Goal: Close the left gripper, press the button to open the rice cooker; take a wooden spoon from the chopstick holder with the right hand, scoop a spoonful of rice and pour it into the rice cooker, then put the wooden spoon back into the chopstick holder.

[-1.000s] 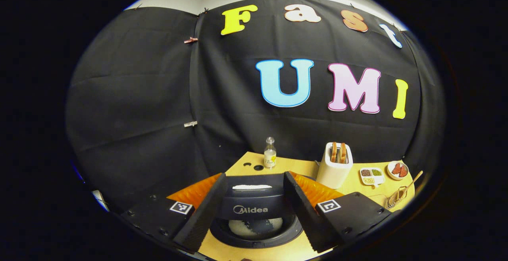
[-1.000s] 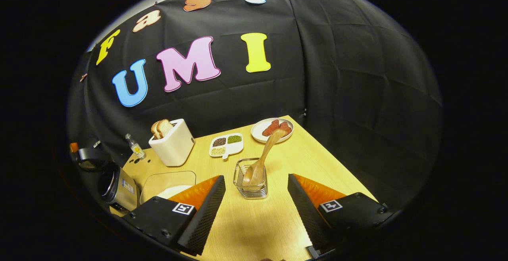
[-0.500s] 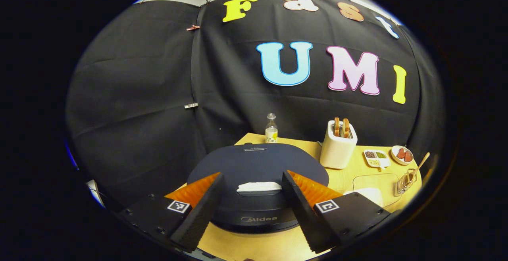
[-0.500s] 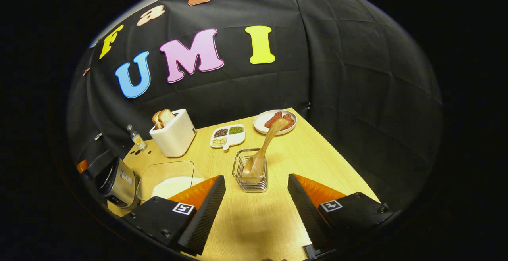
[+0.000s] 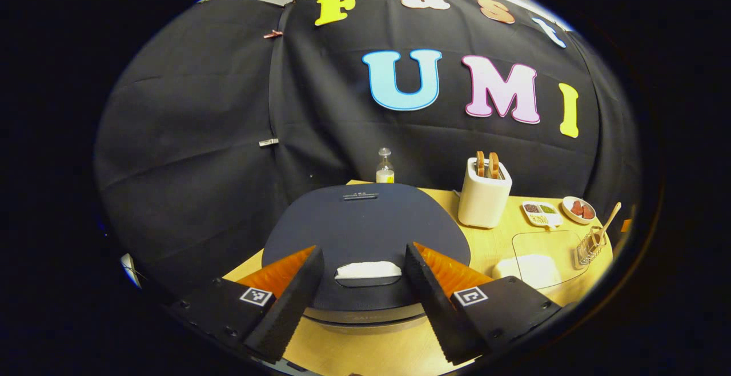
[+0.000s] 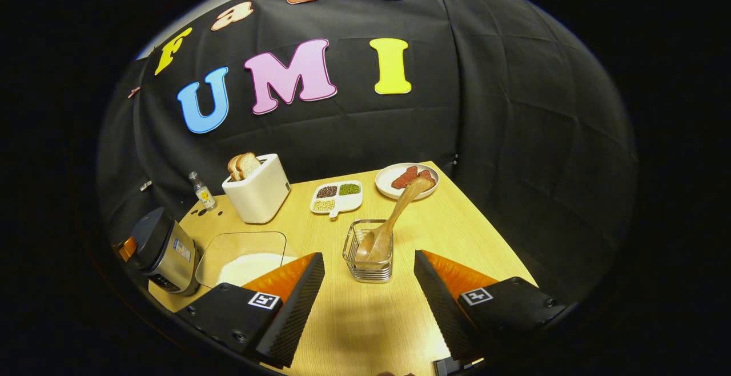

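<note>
The rice cooker (image 5: 365, 227) stands shut under its dark lid, with a white button (image 5: 368, 270) at the lid's front edge. My left gripper (image 5: 364, 250) hovers open just above it, one finger on each side of the button and touching nothing. In the right gripper view the cooker (image 6: 163, 250) stands at the far left. A wooden spoon (image 6: 394, 216) leans in the wire chopstick holder (image 6: 365, 273), bowl down and handle tilted to the right. My right gripper (image 6: 368, 256) is open and empty, just short of the holder. A clear box of rice (image 6: 245, 262) lies between cooker and holder.
On the wooden table (image 6: 457, 233), a white toaster (image 6: 257, 190) with bread, a small bottle (image 6: 201, 193), a divided dish of seeds (image 6: 337, 196) and a plate of red slices (image 6: 406, 179) line the back. The black cloth wall closes the back and right.
The left gripper has risen over the cooker, so I see its lid from above instead of its front panel. The right gripper has shifted only slightly. Both stay open.
</note>
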